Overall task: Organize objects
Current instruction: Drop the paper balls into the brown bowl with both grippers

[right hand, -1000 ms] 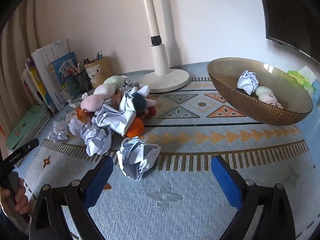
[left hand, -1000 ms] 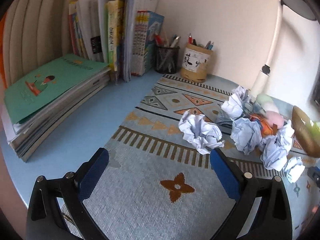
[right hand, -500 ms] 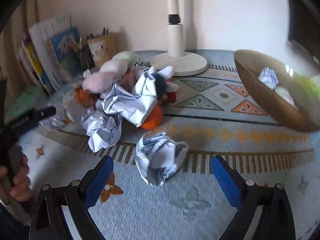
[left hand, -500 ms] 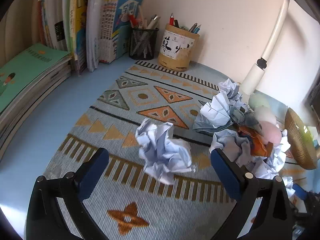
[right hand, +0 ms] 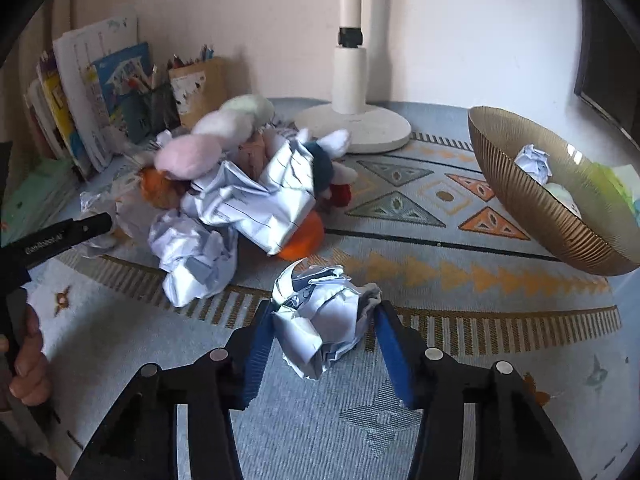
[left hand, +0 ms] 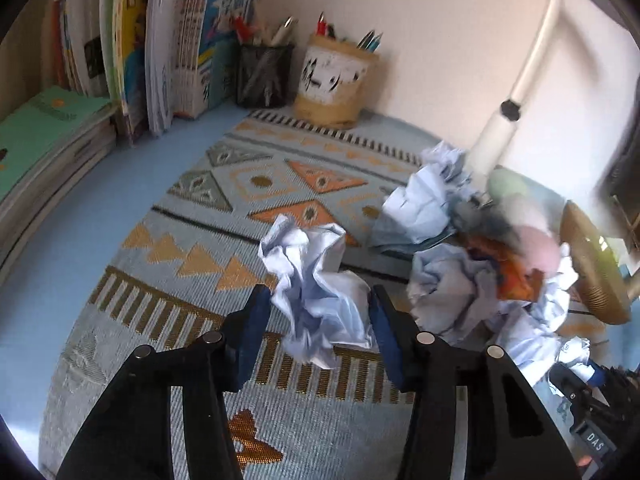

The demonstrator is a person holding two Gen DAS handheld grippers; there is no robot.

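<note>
My left gripper (left hand: 318,312) is shut on a crumpled white paper ball (left hand: 316,280) on the patterned mat (left hand: 248,184). My right gripper (right hand: 324,320) is shut on another crumpled paper ball (right hand: 324,316) on the same mat. A pile of paper balls and soft toys (right hand: 240,184) lies behind it; the pile also shows in the left wrist view (left hand: 480,256). A ribbed brown bowl (right hand: 532,200) at the right holds a paper ball (right hand: 532,160) and pale items.
A white lamp base (right hand: 360,124) stands at the back. Two pen holders (left hand: 332,80) and upright books (left hand: 160,48) line the wall. A stack of flat books (left hand: 44,148) lies at the left.
Both grippers moved forward onto their paper balls and closed on them; the jaws were wide open before.
</note>
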